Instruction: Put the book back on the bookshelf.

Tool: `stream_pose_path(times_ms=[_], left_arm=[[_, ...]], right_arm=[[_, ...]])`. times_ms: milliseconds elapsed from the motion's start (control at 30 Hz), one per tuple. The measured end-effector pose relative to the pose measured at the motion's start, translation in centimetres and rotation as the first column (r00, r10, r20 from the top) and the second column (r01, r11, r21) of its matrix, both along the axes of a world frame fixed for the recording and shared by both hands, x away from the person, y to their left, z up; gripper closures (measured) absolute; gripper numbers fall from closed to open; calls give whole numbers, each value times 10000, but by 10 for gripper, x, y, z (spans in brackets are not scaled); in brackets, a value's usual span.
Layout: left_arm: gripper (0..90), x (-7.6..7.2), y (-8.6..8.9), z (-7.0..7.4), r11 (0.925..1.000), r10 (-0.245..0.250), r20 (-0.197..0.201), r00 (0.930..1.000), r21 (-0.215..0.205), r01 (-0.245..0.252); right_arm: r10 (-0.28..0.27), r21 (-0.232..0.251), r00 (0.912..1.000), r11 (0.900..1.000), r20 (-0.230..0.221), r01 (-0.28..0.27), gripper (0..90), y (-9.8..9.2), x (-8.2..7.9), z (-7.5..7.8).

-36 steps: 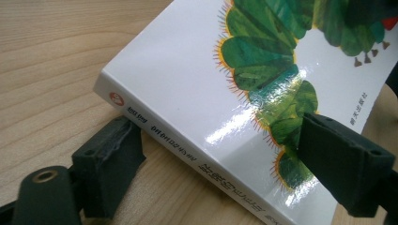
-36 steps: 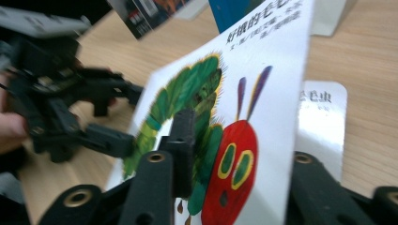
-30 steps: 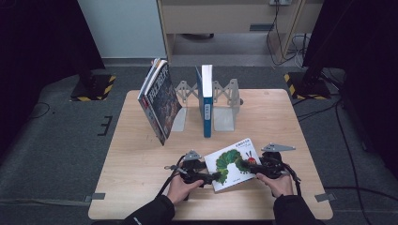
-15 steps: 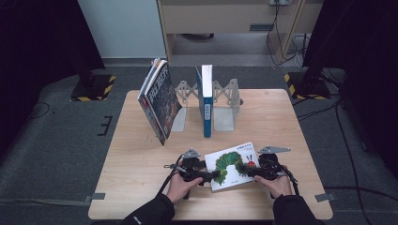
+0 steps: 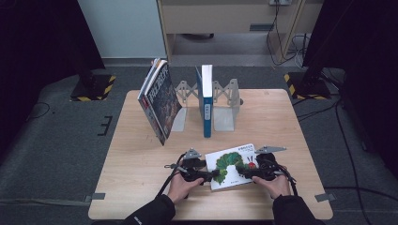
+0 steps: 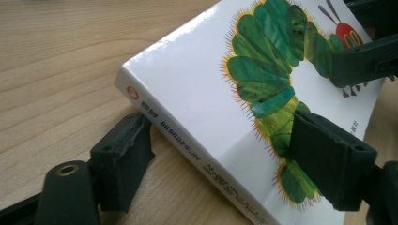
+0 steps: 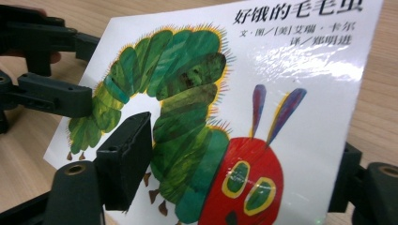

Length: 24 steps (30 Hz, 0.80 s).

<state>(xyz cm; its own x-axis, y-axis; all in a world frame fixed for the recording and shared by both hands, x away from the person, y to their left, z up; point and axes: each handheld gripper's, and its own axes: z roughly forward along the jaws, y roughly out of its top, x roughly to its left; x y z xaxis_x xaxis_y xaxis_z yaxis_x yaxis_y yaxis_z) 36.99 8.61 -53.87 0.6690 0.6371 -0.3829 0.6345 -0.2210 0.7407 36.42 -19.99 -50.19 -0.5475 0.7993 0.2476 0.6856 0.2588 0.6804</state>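
A white, glossy picture book with a green caterpillar on its cover (image 5: 233, 165) lies near the front edge of the pale wooden table (image 5: 141, 159), held from both sides by a person. The left gripper (image 5: 206, 175) has one jaw on the cover and the other under the spine edge, clenched on the book's left side; the right gripper (image 5: 245, 171) has one jaw on the cover and the other below the right-hand edge, also grasping it. In the left gripper view the spine edge (image 6: 187, 147) appears tilted off the wood.

Farther back stands a grey metal book rack (image 5: 220, 105) holding a slim blue-and-white book upright (image 5: 205, 101), with a dark-covered book (image 5: 158, 101) leaning steeply at its left end.

The risks look plain. The cover is slick and reflective, so the book could slide out of either grip if the hands pull unevenly. Should the two grippers twist apart, the cover may bend or crease. If the book is bound for the rack, a careless approach could knock the leaning volume over.
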Motion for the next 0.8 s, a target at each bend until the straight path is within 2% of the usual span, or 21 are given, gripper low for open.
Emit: stream_pose_path(times_ms=[33, 300, 467, 667, 800], left_arm=[[214, 0, 0, 0, 10000, 1, 4, 10000, 11, -1], [229, 0, -1, 0, 9999, -69, 77, 9999, 156, 68], [227, 0, 0, 0, 9999, -97, 74, 9999, 131, 96], [179, 1, 0, 0, 9999, -122, 38, 9999, 32, 122], [171, 2, 2, 0, 10000, -64, -21, 10000, -41, 64]], right_arm=[[-188, -100, 9996, 9998, 187, 190, 266, -3, 0, 1], [-357, -275, 9994, 9990, 18, 358, 250, -2, 1, -4], [-242, -104, 9994, 9996, 244, 245, 250, -5, 0, -8], [-196, -107, 9994, 9997, 276, 199, 250, -3, -1, -8], [54, 45, 9994, 10000, 329, -55, 253, 1, -1, -8]])
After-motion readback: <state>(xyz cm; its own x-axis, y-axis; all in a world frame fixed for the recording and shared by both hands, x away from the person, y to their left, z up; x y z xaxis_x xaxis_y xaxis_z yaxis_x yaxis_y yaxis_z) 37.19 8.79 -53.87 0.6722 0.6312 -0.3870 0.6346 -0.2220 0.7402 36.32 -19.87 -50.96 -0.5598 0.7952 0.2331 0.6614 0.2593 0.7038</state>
